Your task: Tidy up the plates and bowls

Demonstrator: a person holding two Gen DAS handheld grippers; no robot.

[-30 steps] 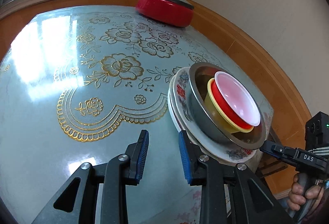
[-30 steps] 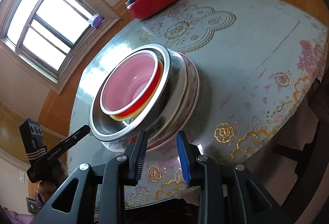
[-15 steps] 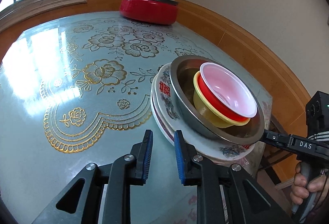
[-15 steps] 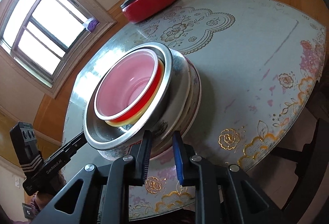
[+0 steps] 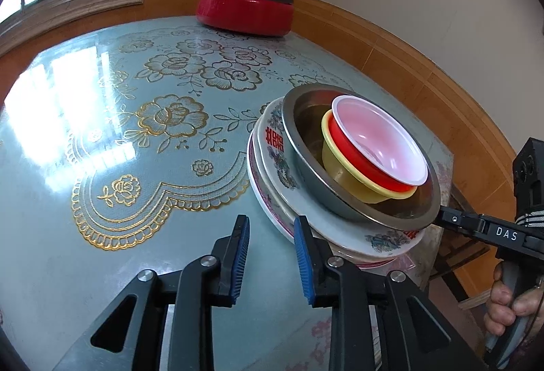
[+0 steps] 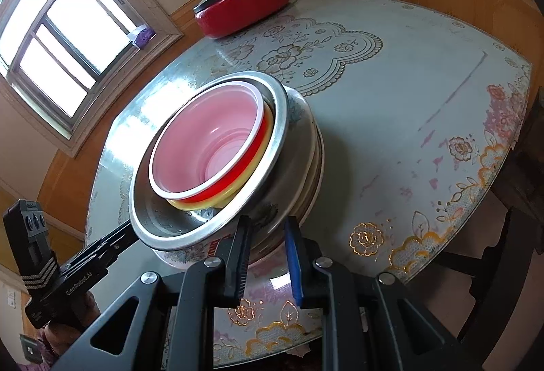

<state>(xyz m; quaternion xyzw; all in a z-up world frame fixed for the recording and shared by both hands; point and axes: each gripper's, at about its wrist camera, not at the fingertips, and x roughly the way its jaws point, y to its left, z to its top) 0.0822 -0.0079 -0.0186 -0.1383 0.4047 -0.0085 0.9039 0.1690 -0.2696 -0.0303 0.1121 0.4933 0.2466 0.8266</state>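
One stack: nested white, red and yellow plastic bowls (image 5: 377, 143) in steel basin (image 5: 306, 167) on floral china plates (image 5: 272, 146), at glass-topped table (image 5: 102, 133) edge.
Left gripper (image 5: 271, 221): slightly spread, just opening, empty.
Right gripper (image 6: 267, 221): slightly spread, just closing, empty.
Risk: a bump likely slides the stack off.

- Plates (image 5: 272, 163): lower ones in the stack show only as rim edges; their count cannot be told.
- Yellow bowl (image 5: 340, 163): interior hidden by the red bowl (image 5: 357, 160) nested in it; the red bowl's interior is hidden by the white bowl (image 5: 377, 143).
- Steel bowl (image 6: 210, 228): base hidden.
- Right claw (image 5: 445, 218): tips hidden behind the steel bowl's rim in the left wrist view.
- Hand (image 5: 506, 306): cut off at the frame edge.
- Surface (image 6: 425, 99): near edge cut off.
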